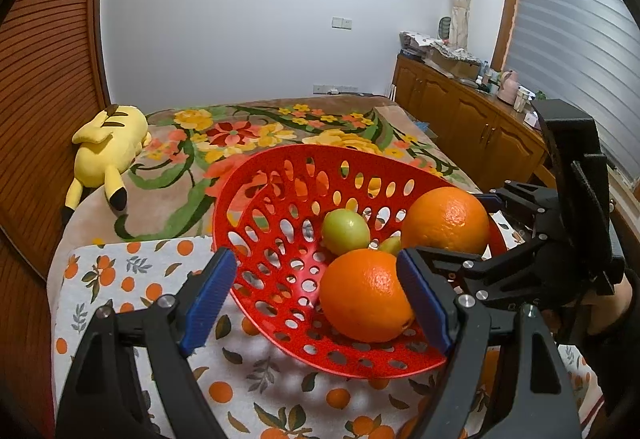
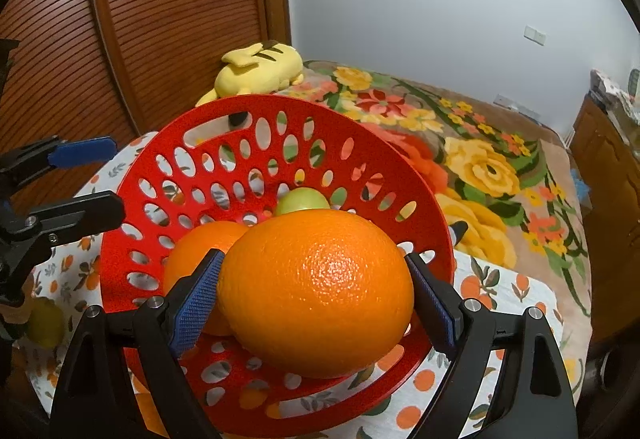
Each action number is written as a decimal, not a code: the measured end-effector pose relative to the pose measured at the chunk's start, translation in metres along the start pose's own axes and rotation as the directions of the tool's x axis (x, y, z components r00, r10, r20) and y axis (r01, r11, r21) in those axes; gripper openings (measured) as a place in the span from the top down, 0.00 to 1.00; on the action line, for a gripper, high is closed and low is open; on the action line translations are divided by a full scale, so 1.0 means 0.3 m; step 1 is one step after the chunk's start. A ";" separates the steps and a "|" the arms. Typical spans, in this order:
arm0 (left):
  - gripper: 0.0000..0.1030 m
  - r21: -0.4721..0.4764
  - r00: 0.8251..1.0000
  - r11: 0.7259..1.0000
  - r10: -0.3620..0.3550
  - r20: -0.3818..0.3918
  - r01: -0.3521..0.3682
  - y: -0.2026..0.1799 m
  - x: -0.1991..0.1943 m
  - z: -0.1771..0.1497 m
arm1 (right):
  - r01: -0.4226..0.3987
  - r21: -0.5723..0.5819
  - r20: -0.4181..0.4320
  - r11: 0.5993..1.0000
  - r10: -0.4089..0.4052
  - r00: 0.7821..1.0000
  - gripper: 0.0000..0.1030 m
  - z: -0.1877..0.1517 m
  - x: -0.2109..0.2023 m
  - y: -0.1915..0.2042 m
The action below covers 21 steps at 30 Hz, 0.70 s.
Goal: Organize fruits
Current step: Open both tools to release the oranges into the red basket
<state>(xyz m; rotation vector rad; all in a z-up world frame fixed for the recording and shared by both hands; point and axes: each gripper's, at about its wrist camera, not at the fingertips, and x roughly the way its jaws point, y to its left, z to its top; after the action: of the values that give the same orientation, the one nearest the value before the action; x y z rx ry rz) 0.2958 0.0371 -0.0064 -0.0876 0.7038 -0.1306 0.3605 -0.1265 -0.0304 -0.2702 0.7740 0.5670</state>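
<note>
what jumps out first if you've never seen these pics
The bright red perforated basket on the orange-print cloth grabs the eye, with two oranges and a small green fruit inside. In the right wrist view one big orange fills the space between the right gripper pads at the basket's near rim. Behind, a yellow plush toy lies on a floral blanket.

In the right wrist view the big orange (image 2: 316,293) hides most of the second orange (image 2: 200,251) and green fruit (image 2: 302,201) behind it, the basket (image 2: 168,143) covers the yellow plush toy's (image 2: 260,69) lower half, and a yellowish blurred fruit (image 2: 46,323) at the left stays unclear.
</note>
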 end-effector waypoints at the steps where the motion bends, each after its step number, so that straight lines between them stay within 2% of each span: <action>1: 0.20 -0.001 1.000 1.000 0.001 -0.001 -0.001 0.001 -0.001 -0.001 | 0.003 -0.003 -0.001 1.000 -0.003 1.000 0.12 -0.001 0.001 0.004; 5: 0.20 -0.004 1.000 1.000 0.001 0.000 -0.001 0.008 -0.006 -0.002 | 0.005 0.004 0.047 1.000 -0.006 0.999 0.12 0.016 -0.038 0.006; 12: 0.20 -0.004 1.000 1.000 -0.008 0.015 0.008 -0.001 -0.036 -0.012 | 0.012 0.014 0.073 1.000 -0.013 0.997 0.12 0.016 -0.100 0.009; 21: 0.20 0.007 0.998 1.000 -0.028 0.058 0.028 -0.030 -0.167 -0.051 | 0.034 0.048 0.158 0.998 -0.041 0.987 0.12 -0.024 -0.296 0.061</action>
<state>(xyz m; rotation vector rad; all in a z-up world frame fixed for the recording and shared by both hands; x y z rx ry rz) 0.2474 0.0351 0.0151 -0.0947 0.6444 -0.1569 0.2948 -0.1485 0.0283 -0.1946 0.6250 0.5278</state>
